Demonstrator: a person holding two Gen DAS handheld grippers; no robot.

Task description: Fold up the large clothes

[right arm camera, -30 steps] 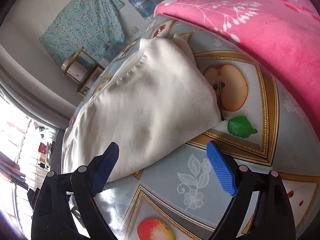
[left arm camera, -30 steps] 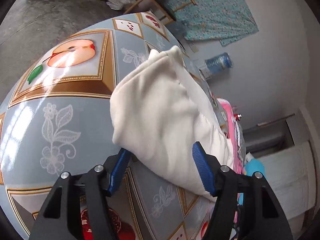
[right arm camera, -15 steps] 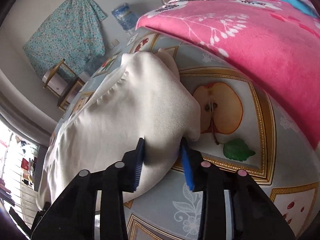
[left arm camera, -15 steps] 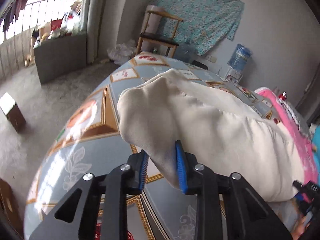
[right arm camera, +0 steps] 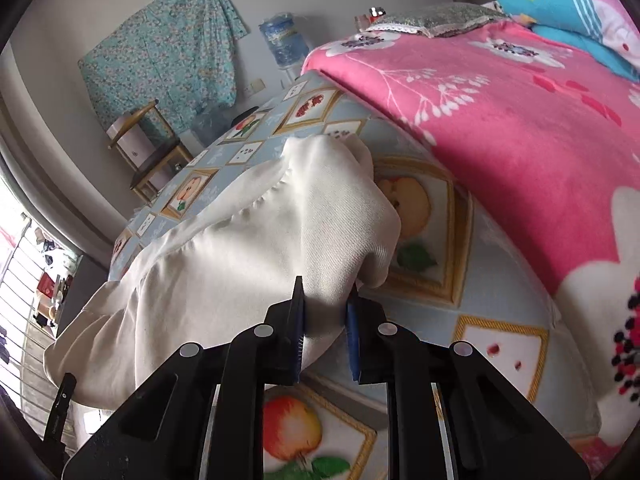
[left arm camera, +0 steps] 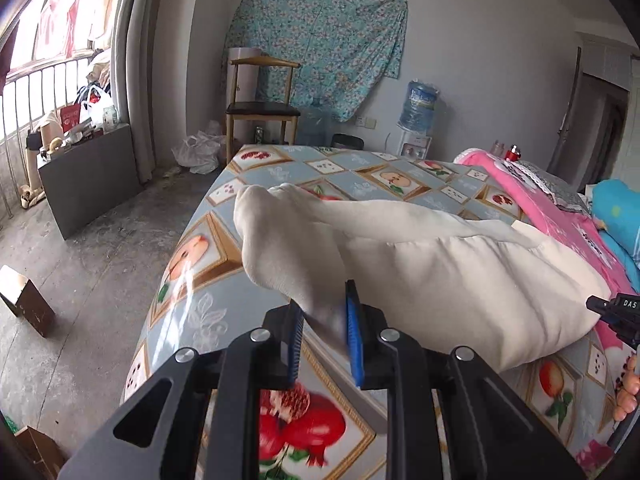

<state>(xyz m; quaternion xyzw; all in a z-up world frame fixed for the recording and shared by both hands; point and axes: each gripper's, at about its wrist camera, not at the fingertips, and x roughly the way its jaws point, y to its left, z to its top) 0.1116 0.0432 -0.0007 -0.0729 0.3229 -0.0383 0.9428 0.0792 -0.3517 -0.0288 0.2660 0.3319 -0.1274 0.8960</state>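
Left gripper (left arm camera: 324, 338) clamped on a pinch of the garment (left arm camera: 440, 276); blue pads pressing cloth from both sides, a fold bunched between them. Right gripper (right arm camera: 325, 330) same: jaws nipped on the other near corner, cloth squeezed between the pads.

Garment is cream, large, lying across the bed (left arm camera: 280, 176) on a blue sheet printed with fruit tiles; near edge pulled up off the sheet at both grip points, the rest draped and sagging between them; far end trails toward the bed's far corner; a gathered seam runs across it in the right view (right arm camera: 256, 200).

Pink blanket (right arm camera: 520, 120) just beside the garment on the right side of the bed, not touching it as far as I can tell; a blue pillow (right arm camera: 560, 4) and a grey one (right arm camera: 432, 20) at its far end.

Right gripper's tip also shows at the right edge of the left view (left arm camera: 616, 312), with fingers (left arm camera: 628, 392) of the person's hand below it.

Background: chair (left arm camera: 260, 108) against the wall, teal floral cloth (left arm camera: 320, 40) hung behind it, water jug (left arm camera: 418, 108) on a dispenser, white bag (left arm camera: 198, 152) on the concrete floor, cardboard box (left arm camera: 28, 304) at left, barred window (left arm camera: 40, 72) with clutter on a grey cabinet (left arm camera: 92, 176).
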